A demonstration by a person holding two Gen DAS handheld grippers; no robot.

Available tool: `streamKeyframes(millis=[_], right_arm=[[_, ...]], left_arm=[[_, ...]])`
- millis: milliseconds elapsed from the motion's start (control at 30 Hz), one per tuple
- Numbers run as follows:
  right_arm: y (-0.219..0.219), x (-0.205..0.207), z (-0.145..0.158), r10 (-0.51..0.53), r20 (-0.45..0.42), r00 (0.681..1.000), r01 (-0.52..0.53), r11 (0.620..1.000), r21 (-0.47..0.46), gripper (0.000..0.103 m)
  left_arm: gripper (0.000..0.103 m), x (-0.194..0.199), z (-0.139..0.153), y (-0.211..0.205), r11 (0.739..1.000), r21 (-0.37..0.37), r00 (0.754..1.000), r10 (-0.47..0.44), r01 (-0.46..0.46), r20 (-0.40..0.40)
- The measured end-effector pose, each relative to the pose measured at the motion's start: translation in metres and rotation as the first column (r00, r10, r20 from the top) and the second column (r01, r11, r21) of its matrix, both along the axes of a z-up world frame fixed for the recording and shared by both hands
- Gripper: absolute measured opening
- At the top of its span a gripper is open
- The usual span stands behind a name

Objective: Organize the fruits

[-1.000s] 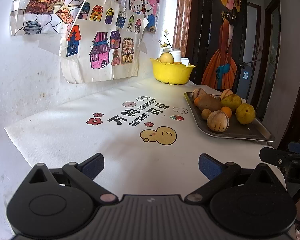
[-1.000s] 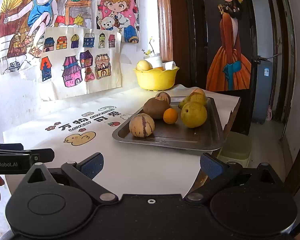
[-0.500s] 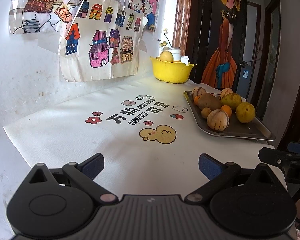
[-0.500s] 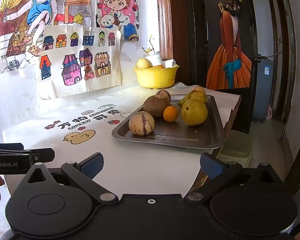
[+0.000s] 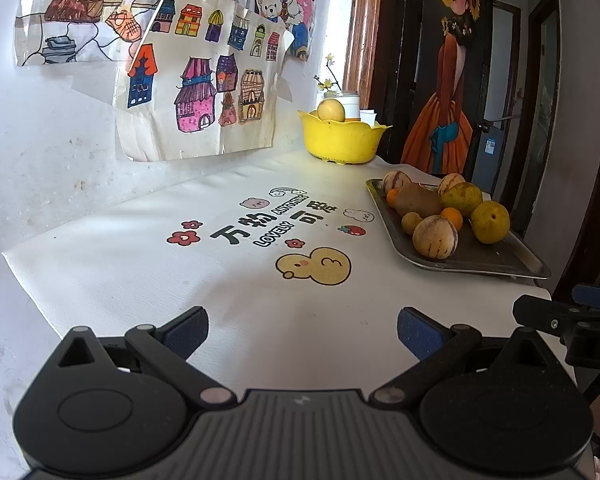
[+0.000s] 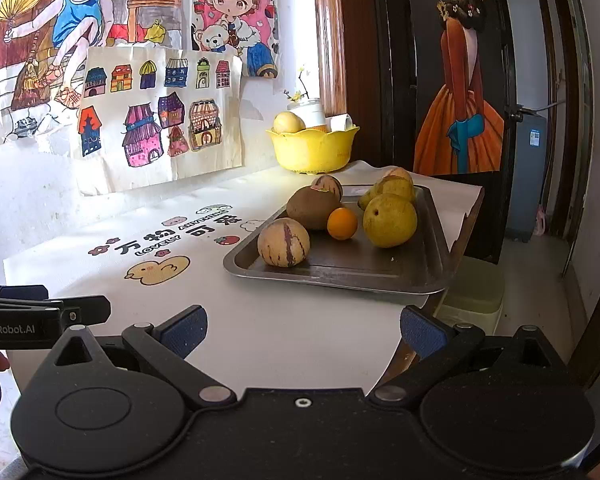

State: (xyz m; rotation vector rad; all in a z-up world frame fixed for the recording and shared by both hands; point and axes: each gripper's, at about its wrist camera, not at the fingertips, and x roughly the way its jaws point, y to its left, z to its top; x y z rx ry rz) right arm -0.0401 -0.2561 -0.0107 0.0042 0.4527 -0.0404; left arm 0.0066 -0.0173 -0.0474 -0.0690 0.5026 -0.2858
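Children's coloured drawings (image 6: pixel 148 80) hang on the scuffed white wall (image 5: pixel 40 152) behind the desk (image 5: pixel 140 264), which wears a white cartoon-printed cloth. A dark wooden door (image 6: pixel 460 80) bears a painted figure in an orange dress. Daylight falls across the pale floor (image 6: pixel 540 288).

"LOVELY" on mat (image 5: pixel 236 280); "GenRobot.AI" on left tongs (image 6: pixel 8 329)

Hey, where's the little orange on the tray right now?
In the right wrist view, the small orange sits mid-tray, between the brown fruit on its left and the big yellow pear on its right.
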Motion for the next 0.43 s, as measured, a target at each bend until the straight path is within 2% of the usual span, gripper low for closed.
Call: streamKeyframes(millis=[233, 433], right_arm=[[0.0001, 0.0003, 0.0001, -0.001, -0.001, 1.0, 0.001, 1.0, 0.001, 0.102], [-0.0001, 0.001, -0.0012, -0.001, -0.001, 1.0, 0.001, 1.0, 0.001, 0.102]], left_arm=[[0.102, 0.0001, 0.0012, -0.0018, 1.0, 0.013, 1.0, 0.006, -0.005, -0.014], [0.102, -0.0035, 0.0045, -0.003, 1.0, 0.019, 1.0, -0.01, 0.009, 0.014]])
